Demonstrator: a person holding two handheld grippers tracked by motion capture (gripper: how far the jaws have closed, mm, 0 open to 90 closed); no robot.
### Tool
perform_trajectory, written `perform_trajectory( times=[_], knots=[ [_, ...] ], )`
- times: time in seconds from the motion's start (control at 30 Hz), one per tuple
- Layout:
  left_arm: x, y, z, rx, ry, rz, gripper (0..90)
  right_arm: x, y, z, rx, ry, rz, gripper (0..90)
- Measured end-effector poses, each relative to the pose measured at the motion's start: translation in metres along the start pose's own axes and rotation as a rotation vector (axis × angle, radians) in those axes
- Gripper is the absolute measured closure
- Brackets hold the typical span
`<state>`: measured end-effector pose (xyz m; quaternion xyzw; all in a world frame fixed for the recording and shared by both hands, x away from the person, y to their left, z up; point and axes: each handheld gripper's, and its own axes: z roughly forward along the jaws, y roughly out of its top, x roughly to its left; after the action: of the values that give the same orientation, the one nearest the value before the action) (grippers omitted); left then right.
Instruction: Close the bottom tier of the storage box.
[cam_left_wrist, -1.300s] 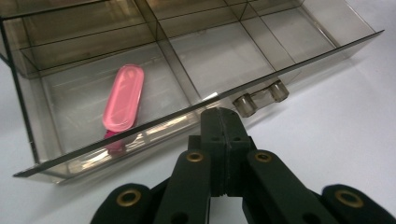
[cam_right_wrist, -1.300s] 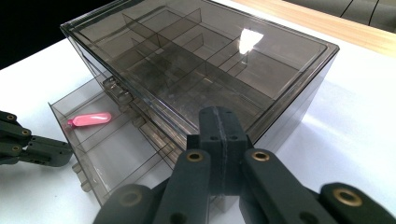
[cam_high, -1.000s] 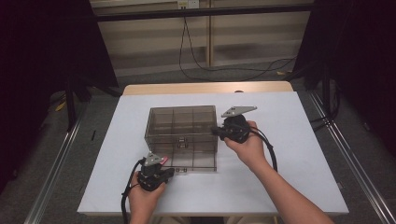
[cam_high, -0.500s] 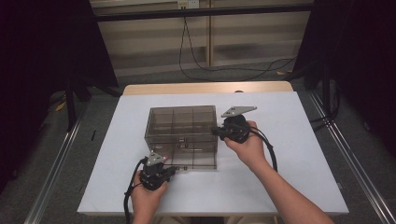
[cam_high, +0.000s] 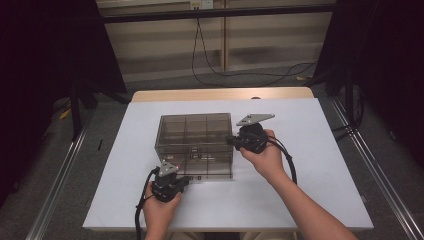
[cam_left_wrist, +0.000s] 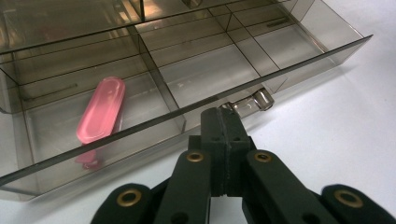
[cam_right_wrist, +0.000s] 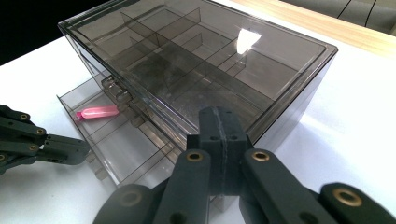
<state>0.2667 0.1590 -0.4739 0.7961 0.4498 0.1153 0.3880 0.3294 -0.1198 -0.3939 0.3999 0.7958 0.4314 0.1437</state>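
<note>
A smoky clear drawer box (cam_high: 196, 144) stands on the white table (cam_high: 320, 190). Its bottom drawer (cam_left_wrist: 196, 88) is pulled out toward the person. In the left gripper view a pink capsule-shaped thing (cam_left_wrist: 101, 110) lies in the drawer's left compartment; what it is cannot be made out, and its lower end blurs behind the drawer's front wall. The other compartments in sight look bare, though the tinted plastic and glare make that hard to judge.

The left gripper (cam_left_wrist: 223, 122) has its jaws pressed together, their tips at the drawer's front wall just beside the small clear knob (cam_left_wrist: 259, 99). Whether they pinch part of the knob is hidden by the jaws themselves. In the high view this gripper (cam_high: 187, 182) sits at the box's near left corner, and the open drawer is hard to see there.

The right gripper (cam_right_wrist: 219, 122) is closed too, its tips against the box's top edge at the right side; contact is likely, but the tips cover the spot. The drawer's near end is cut off behind its jaws.
</note>
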Motion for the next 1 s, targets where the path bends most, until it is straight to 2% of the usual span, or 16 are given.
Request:
perform_trajectory(
  times=[0.53, 1.0],
  knots=[
    [-0.0025, 0.0062, 0.0049, -0.028, 0.018, -0.003, 90.0, 0.0000, 0.0001, -0.0001, 0.003, -0.001, 0.000, 90.0],
    [-0.0023, 0.0097, 0.0096, -0.043, 0.049, -0.007, 90.0, 0.0002, -0.0001, -0.0001, 0.001, -0.002, -0.002, 90.0]
  ],
)
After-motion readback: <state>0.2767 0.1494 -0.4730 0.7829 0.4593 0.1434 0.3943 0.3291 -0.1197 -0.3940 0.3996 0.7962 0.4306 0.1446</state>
